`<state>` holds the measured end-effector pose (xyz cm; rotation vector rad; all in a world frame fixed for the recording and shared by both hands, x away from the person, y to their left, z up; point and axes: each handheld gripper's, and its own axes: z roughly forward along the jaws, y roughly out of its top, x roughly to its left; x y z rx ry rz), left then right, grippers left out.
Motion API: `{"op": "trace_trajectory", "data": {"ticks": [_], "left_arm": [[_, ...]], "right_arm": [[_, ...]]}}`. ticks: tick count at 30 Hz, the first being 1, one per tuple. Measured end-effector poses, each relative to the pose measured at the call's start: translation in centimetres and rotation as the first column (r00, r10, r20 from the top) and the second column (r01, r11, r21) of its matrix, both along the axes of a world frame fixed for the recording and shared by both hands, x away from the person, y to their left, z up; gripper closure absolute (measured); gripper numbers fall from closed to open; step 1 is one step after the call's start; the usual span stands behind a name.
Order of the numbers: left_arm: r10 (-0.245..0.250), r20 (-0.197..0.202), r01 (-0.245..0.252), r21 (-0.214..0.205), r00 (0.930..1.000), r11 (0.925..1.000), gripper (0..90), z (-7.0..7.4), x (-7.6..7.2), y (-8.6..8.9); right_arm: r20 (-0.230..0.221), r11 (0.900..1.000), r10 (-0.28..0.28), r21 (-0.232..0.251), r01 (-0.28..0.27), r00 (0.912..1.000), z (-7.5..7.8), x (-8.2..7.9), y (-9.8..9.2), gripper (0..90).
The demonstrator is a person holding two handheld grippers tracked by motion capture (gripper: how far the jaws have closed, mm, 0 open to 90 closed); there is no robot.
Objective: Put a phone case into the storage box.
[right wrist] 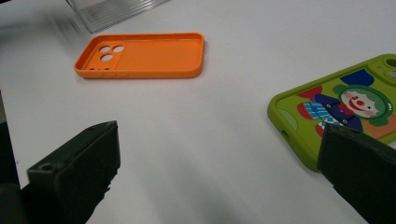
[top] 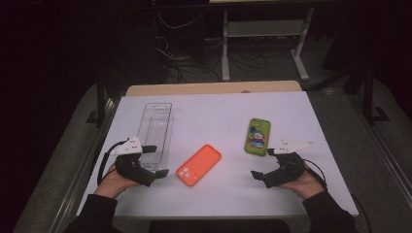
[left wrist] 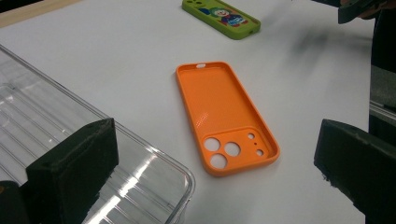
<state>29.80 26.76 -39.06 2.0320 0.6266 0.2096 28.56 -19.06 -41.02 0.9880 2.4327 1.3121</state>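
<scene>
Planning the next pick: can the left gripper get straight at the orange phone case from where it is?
Probably yes. The left gripper is open and empty, and bare white table lies between it and the orange phone case. The clear tray sits beside the gripper, off that path.

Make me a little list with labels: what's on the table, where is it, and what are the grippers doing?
orange phone case: middle of table, hollow side up, untouched
green phone case: clown picture up, in front of the right gripper
clear plastic tray: empty, beside the left gripper
left gripper: open, holding nothing
right gripper: open, holding nothing
table: white top
</scene>
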Motion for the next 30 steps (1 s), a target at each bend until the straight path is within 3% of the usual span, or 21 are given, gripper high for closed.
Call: {"op": "trace_trajectory", "data": {"ticks": [10, 15, 30], "left_arm": [[0.004, -0.008, -0.004, 0.005, 1.0000, 1.0000, 0.0, 0.2, -0.1, 0.1], [0.009, -0.011, -0.010, -0.013, 0.9999, 0.9999, 0.0, 0.3, 0.0, -0.1], [0.016, -0.004, -0.016, -0.030, 0.9999, 0.9994, 0.0, 1.3, 1.2, -1.5]], "right_arm": [[-0.002, 1.0000, 0.002, -0.008, -0.002, 1.0000, -0.1, 0.3, 0.2, 0.0], [-0.005, 0.9999, 0.000, -0.012, 0.000, 1.0000, -0.1, 0.4, 0.2, 0.0], [-0.002, 0.9998, -0.001, -0.019, 0.001, 1.0000, -0.1, 0.4, 0.1, 0.0]]}}
